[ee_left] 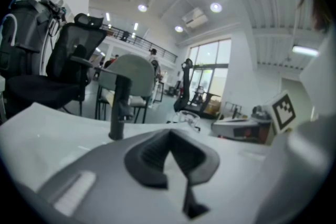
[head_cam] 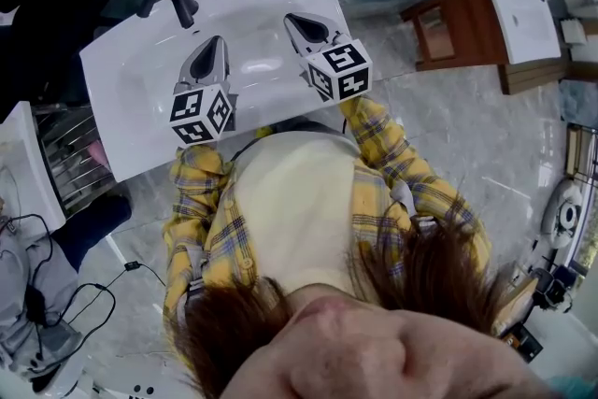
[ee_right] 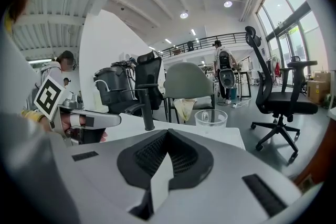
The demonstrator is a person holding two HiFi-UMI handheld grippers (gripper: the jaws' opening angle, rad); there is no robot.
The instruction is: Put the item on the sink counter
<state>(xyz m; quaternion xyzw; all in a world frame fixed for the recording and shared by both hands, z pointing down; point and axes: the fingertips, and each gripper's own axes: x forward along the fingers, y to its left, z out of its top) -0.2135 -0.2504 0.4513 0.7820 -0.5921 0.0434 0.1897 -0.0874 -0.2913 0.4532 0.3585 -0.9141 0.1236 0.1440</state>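
Right tool (ee_right: pixel 167 132) pinched shut, empty; left tool (ee_left: pixel 169 132) closed too, both over the basin (head_cam: pixel 257 61). Clear glass (ee_right: pixel 211 119) stands on the desk's (head_cam: pixel 112 75) far corner, faint, only a blur in the left gripper view.

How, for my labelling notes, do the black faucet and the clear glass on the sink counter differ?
The faucet is opaque black; the glass is see-through. The faucet is a tall, slim post; the glass is short and wide. The faucet stands behind the basin; the glass sits at a far corner of the sink counter. Both stand upright on it.
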